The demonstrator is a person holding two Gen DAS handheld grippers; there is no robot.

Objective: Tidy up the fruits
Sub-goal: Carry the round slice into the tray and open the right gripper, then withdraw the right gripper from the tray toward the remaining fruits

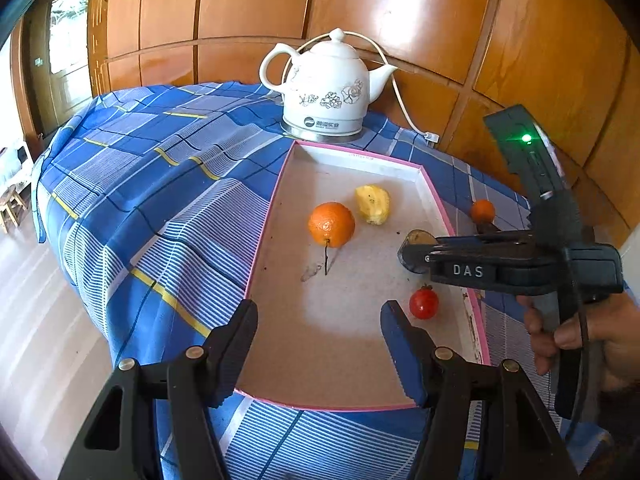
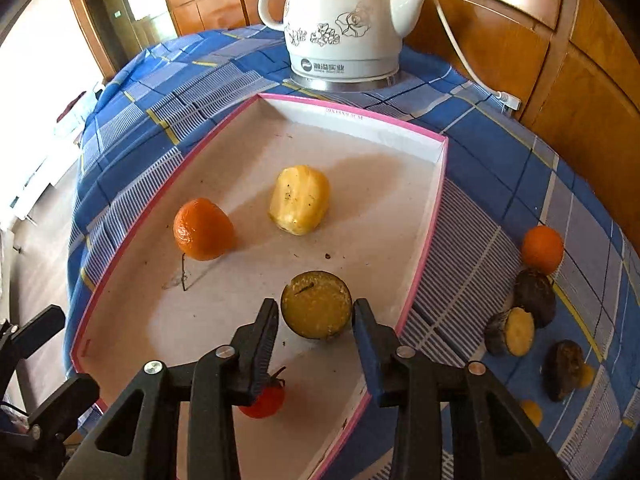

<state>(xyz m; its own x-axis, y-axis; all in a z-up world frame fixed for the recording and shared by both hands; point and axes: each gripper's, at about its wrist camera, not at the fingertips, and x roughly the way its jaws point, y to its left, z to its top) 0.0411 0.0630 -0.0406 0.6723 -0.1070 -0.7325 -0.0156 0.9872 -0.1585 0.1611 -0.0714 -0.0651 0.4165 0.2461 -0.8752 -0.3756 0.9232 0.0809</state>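
A pink-rimmed shallow box (image 1: 262, 240) (image 2: 424, 240) lies on the blue checked cloth. Inside it are an orange (image 1: 331, 225) (image 2: 203, 229), a peeled yellow fruit (image 1: 373, 205) (image 2: 299, 199) and a small red tomato (image 1: 424, 303) (image 2: 266, 400). My right gripper (image 2: 316, 308) (image 1: 412, 252) reaches in over the box's right side, held by a hand. A dark-skinned fruit half (image 2: 316, 305) with yellow flesh sits between its fingers, and the pads stand just off it. Over the box's near end, my left gripper (image 1: 320, 312) is open with nothing in it.
On the cloth right of the box lie a small orange (image 2: 542, 249) (image 1: 483, 211) and several dark fruit pieces (image 2: 534, 296). A white kettle (image 1: 326, 88) (image 2: 340, 28) with a cord stands behind the box. The table drops off at the left.
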